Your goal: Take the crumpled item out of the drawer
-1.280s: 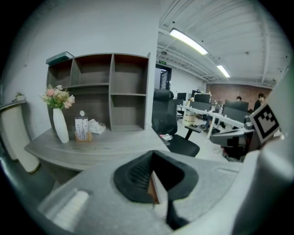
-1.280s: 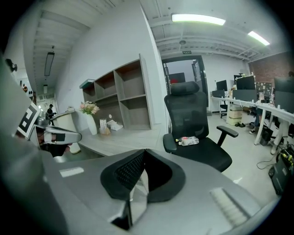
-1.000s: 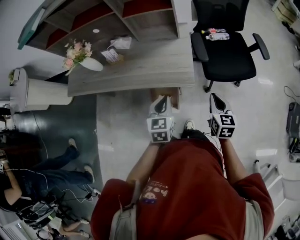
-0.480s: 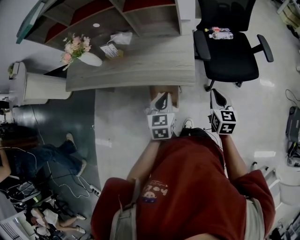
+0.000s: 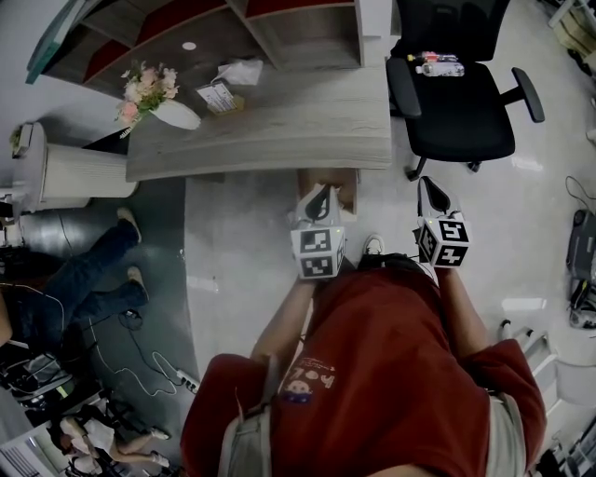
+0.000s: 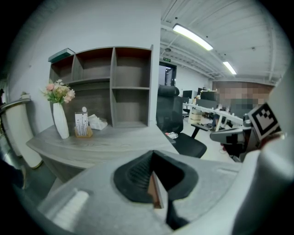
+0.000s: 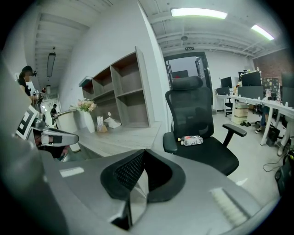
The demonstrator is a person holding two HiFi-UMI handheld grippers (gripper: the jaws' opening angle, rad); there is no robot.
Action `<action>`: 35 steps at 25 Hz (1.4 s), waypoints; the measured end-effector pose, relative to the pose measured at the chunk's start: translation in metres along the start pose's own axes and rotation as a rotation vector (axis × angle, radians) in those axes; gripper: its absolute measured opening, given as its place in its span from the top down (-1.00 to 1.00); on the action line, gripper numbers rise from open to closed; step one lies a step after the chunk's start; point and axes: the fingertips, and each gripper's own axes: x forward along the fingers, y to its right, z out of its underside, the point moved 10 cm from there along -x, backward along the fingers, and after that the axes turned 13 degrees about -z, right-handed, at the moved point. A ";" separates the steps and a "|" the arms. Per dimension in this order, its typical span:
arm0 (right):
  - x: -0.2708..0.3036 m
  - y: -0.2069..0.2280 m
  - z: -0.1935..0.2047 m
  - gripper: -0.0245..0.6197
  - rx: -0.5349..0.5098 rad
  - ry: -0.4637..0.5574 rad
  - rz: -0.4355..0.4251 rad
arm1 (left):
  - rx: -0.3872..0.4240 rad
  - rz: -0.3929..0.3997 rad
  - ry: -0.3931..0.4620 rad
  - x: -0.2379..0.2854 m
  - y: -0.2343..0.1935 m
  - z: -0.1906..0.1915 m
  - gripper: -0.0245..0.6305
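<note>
My left gripper (image 5: 321, 197) is shut and empty, its tips over a brown wooden unit (image 5: 328, 182) that sticks out from under the grey desk (image 5: 279, 130). The right gripper (image 5: 430, 196) hangs shut and empty over the floor, to the right of the left one. In the left gripper view the jaws (image 6: 154, 158) meet below the desk edge (image 6: 105, 142). The right gripper view shows shut jaws (image 7: 144, 153) pointed towards the chair. No drawer interior shows. A crumpled white sheet (image 5: 240, 73) lies on the desk top, far from both grippers.
A black office chair (image 5: 456, 102) with a bottle (image 5: 433, 67) on its seat stands right of the desk. A vase of flowers (image 5: 163, 107), a card holder (image 5: 219, 104) and a shelf unit (image 5: 233, 28) sit on the desk. A person's legs (image 5: 84, 279) and cables are at left.
Both grippers stay shut and sit slightly lower, almost unmoved in the head view. The person at left has stretched their legs out towards the desk.
</note>
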 end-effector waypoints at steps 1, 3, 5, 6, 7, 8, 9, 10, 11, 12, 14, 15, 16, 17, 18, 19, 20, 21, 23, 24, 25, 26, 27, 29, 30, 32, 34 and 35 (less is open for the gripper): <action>0.001 -0.002 0.001 0.92 0.003 -0.003 -0.002 | 0.000 0.000 -0.004 0.000 -0.002 0.001 0.93; 0.002 -0.006 0.002 0.92 0.001 -0.016 -0.008 | -0.003 0.001 -0.012 0.001 -0.004 0.004 0.93; 0.004 -0.010 0.005 0.92 -0.005 -0.029 -0.016 | -0.005 0.002 -0.022 0.001 -0.008 0.008 0.93; 0.006 -0.012 0.007 0.92 -0.008 -0.034 -0.020 | -0.003 0.002 -0.027 0.002 -0.009 0.010 0.93; 0.007 -0.014 0.008 0.92 -0.011 -0.038 -0.023 | -0.001 0.004 -0.030 0.002 -0.010 0.013 0.93; 0.008 -0.016 0.010 0.92 -0.012 -0.042 -0.026 | 0.002 0.006 -0.032 0.003 -0.011 0.014 0.93; 0.009 -0.017 0.011 0.92 -0.010 -0.046 -0.028 | 0.004 0.007 -0.035 0.003 -0.011 0.016 0.93; 0.010 -0.019 0.012 0.92 -0.008 -0.051 -0.031 | 0.005 0.006 -0.039 0.004 -0.011 0.017 0.93; 0.011 -0.020 0.013 0.92 -0.008 -0.056 -0.034 | 0.005 0.003 -0.044 0.004 -0.011 0.019 0.93; 0.012 -0.021 0.014 0.92 -0.009 -0.059 -0.036 | 0.005 0.001 -0.049 0.005 -0.011 0.021 0.93; 0.014 -0.023 0.015 0.92 -0.014 -0.066 -0.043 | 0.005 -0.001 -0.056 0.006 -0.012 0.024 0.92; 0.015 -0.025 0.016 0.92 -0.016 -0.068 -0.045 | 0.005 -0.001 -0.057 0.006 -0.013 0.026 0.92; 0.016 -0.026 0.016 0.92 -0.017 -0.069 -0.047 | 0.006 -0.001 -0.057 0.006 -0.013 0.029 0.92; 0.016 -0.028 0.017 0.92 -0.019 -0.069 -0.047 | 0.009 0.000 -0.058 0.006 -0.014 0.031 0.92; 0.016 -0.029 0.017 0.92 -0.020 -0.070 -0.047 | 0.011 0.002 -0.062 0.006 -0.014 0.033 0.92; 0.016 -0.029 0.019 0.92 -0.018 -0.074 -0.047 | 0.013 0.005 -0.067 0.006 -0.015 0.035 0.92; 0.017 -0.030 0.021 0.92 -0.015 -0.080 -0.048 | 0.016 0.009 -0.070 0.007 -0.015 0.036 0.92; 0.017 -0.030 0.023 0.92 -0.012 -0.084 -0.049 | 0.019 0.014 -0.074 0.008 -0.015 0.038 0.92; 0.018 -0.032 0.025 0.92 -0.011 -0.090 -0.048 | 0.022 0.021 -0.085 0.010 -0.015 0.042 0.92; 0.018 -0.033 0.026 0.92 -0.010 -0.092 -0.047 | 0.018 0.021 -0.093 0.011 -0.016 0.045 0.92; 0.018 -0.034 0.026 0.92 -0.008 -0.094 -0.046 | 0.012 0.021 -0.102 0.012 -0.017 0.048 0.92; 0.019 -0.034 0.027 0.92 -0.006 -0.096 -0.045 | 0.005 0.022 -0.112 0.014 -0.018 0.051 0.91; 0.019 -0.035 0.028 0.92 -0.004 -0.097 -0.043 | 0.000 0.026 -0.122 0.016 -0.018 0.054 0.86; 0.020 -0.035 0.030 0.92 -0.001 -0.100 -0.040 | 0.000 0.037 -0.140 0.020 -0.019 0.060 0.77; 0.020 -0.035 0.031 0.92 0.000 -0.102 -0.038 | 0.005 0.042 -0.145 0.022 -0.019 0.062 0.76; 0.022 -0.035 0.032 0.92 0.003 -0.107 -0.033 | 0.015 0.050 -0.158 0.027 -0.019 0.066 0.72; 0.023 -0.035 0.034 0.92 0.005 -0.111 -0.029 | 0.018 0.059 -0.178 0.032 -0.019 0.071 0.69; 0.023 -0.035 0.035 0.92 0.007 -0.113 -0.027 | 0.016 0.063 -0.190 0.034 -0.019 0.074 0.67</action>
